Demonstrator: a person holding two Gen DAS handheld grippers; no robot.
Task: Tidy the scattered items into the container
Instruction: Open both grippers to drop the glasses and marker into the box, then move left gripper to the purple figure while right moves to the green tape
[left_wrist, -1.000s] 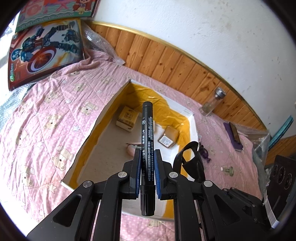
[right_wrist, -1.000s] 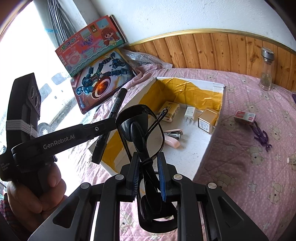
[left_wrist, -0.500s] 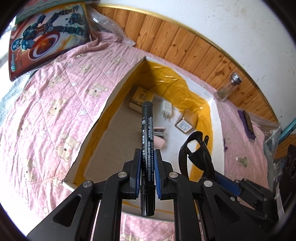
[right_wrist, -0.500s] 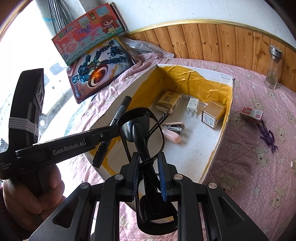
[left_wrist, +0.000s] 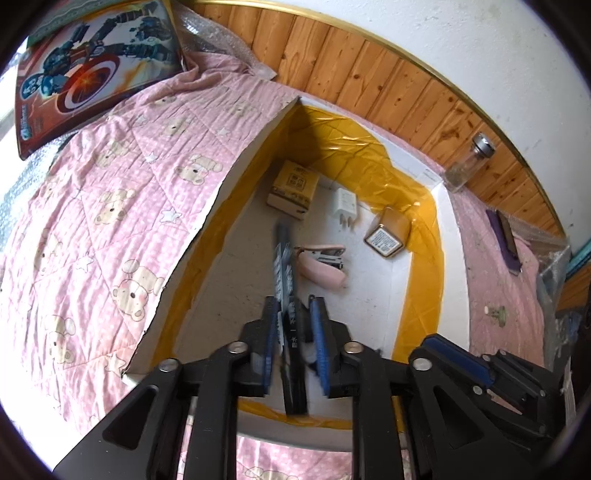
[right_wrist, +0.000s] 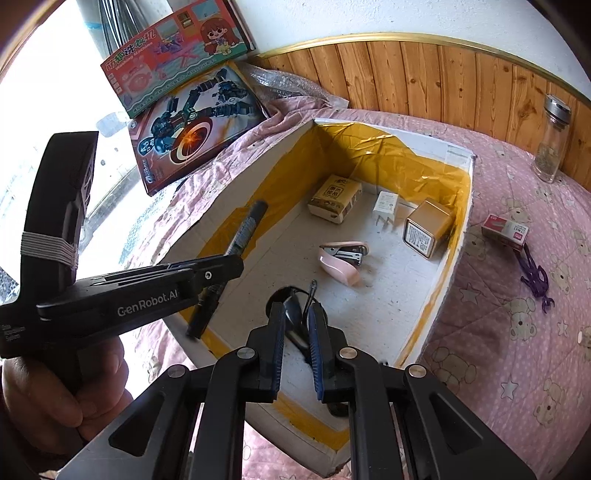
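— While we hover over the box (right_wrist: 466, 192), where do things stand?

— Our left gripper (left_wrist: 295, 325) has its fingers apart, the blurred marker (left_wrist: 286, 280) dropping between them. Our right gripper (right_wrist: 297, 326) looks parted around the sunglasses (right_wrist: 293, 314).

— What's already inside?

— 2 cartons, a charger (right_wrist: 385, 206), a stapler (right_wrist: 341, 260).

— What's left?

— On the quilt (right_wrist: 517, 350): staple packet (right_wrist: 504, 228), purple clip (right_wrist: 535, 275).

Marker (left_wrist: 286, 280) motion-blurred in left wrist view, label unreadable. Sunglasses (right_wrist: 295, 314) mostly hidden between right fingers (right_wrist: 276, 343). Window area, upper left of frame, overexposed. Purple item (left_wrist: 504, 236) at right edge unidentifiable.
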